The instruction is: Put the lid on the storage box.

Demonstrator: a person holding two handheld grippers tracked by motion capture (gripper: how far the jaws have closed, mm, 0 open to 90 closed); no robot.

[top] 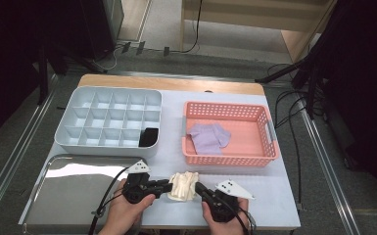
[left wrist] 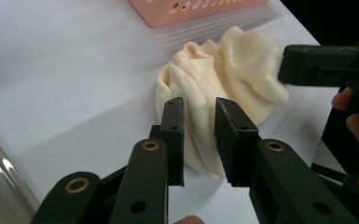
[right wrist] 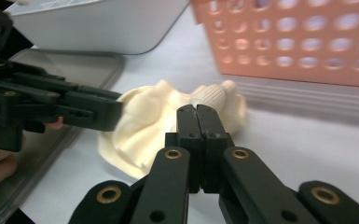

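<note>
A crumpled cream knit cloth [top: 183,185] lies on the white table near the front edge, between my two grippers. My left gripper [top: 169,186] comes at it from the left. In the left gripper view its jaws [left wrist: 199,107] stand a little apart with a fold of the cloth [left wrist: 224,70] pinched between the pads. My right gripper [top: 198,188] comes from the right. In the right gripper view its jaws [right wrist: 196,109] are pressed flat together, tip at the cloth's [right wrist: 144,126] edge; I cannot tell whether any fabric is caught.
A white compartment box [top: 78,105] stands at the back left, with a black item [top: 148,137] in its near right cell. A pink basket [top: 225,159] at the back right holds a lilac cloth [top: 208,137]. A shiny metal tray [top: 68,196] lies front left.
</note>
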